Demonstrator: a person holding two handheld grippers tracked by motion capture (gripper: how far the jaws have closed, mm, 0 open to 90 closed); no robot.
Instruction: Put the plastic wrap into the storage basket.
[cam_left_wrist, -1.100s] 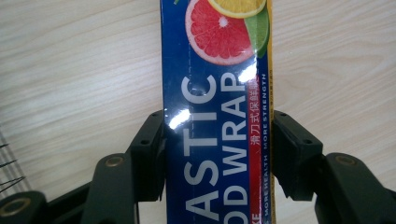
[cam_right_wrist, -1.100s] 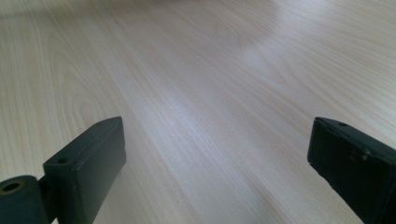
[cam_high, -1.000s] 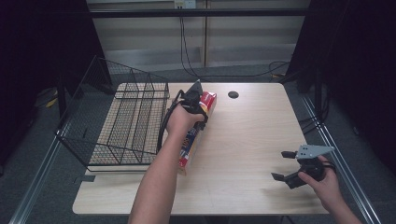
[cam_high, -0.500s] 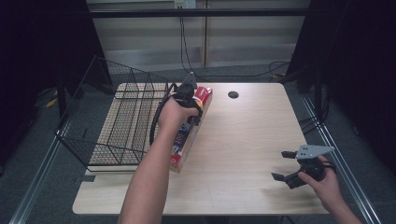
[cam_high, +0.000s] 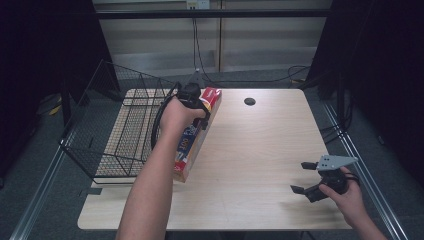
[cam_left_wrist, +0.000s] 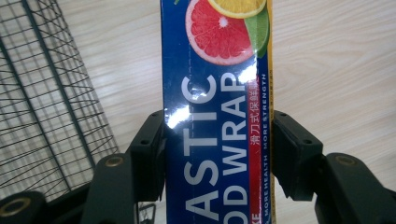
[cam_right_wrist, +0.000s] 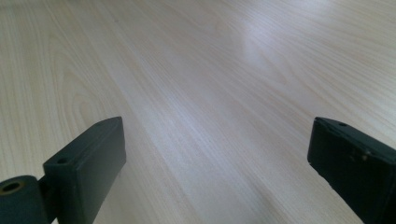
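**Left gripper clamped on plastic wrap box beside wire basket**

In the high view, the left gripper (cam_high: 192, 97) sat in the upper middle-left of the frame, its jaws closed on a long blue plastic food wrap box (cam_high: 196, 135) that ran from the upper centre down towards the lower left. The box lay tilted over the light wooden table (cam_high: 260, 150), its red end up near the gripper and its lower end near the table's left part, just beside the black wire basket (cam_high: 120, 130) occupying the left of the frame. In the left gripper view, the two black jaws pressed against both long sides of the box (cam_left_wrist: 217, 116), with the grapefruit picture at the top of the frame and the basket's mesh (cam_left_wrist: 46, 93) at the left.

The right gripper (cam_high: 312, 180) rested low in the lower right of the high view, held in a hand, well apart from the box. In the right gripper view its jaws stood wide apart with nothing between them, bare tabletop (cam_right_wrist: 196, 93) beyond
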